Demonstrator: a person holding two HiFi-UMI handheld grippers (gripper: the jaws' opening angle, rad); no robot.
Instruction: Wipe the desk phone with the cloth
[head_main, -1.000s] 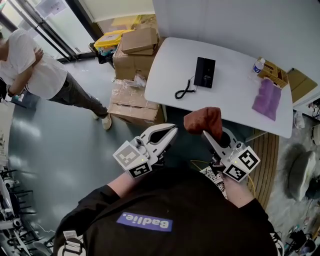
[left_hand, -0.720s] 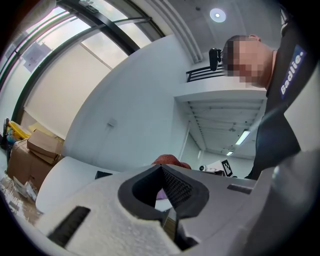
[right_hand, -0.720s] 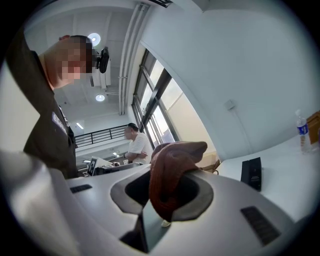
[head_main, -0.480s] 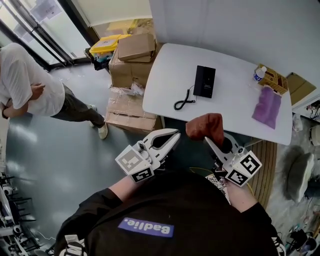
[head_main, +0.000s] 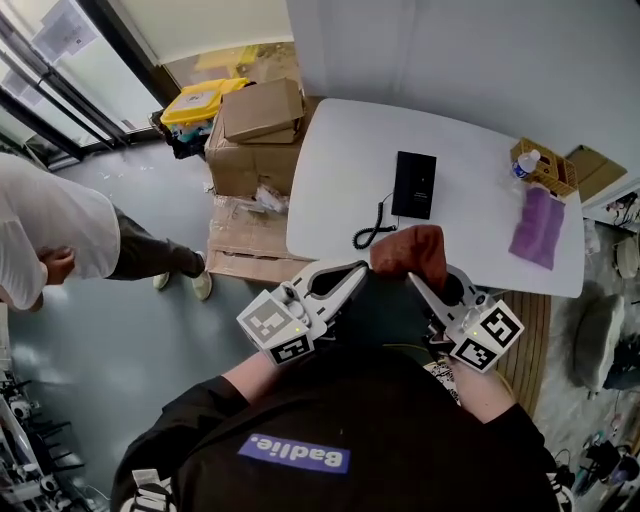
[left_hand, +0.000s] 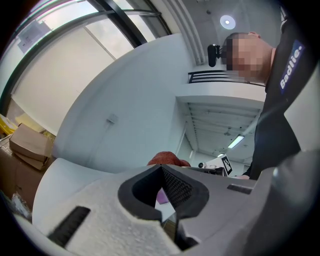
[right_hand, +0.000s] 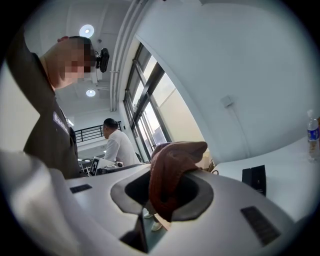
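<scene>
A black desk phone lies on the white table, its coiled cord trailing toward the near edge. My right gripper is shut on a rust-brown cloth, held just short of the table's near edge; the right gripper view shows the cloth bunched between the jaws and the phone beyond. My left gripper hangs beside it on the left, jaws shut with nothing between them, also clear of the table.
A purple cloth, a water bottle and a small box sit at the table's right end. Cardboard boxes are stacked left of the table. A person in a white shirt stands at the far left.
The table and phone have come closer beneath the grippers. The cloth stays gripped in the right gripper. The person in white has shifted further left in view.
</scene>
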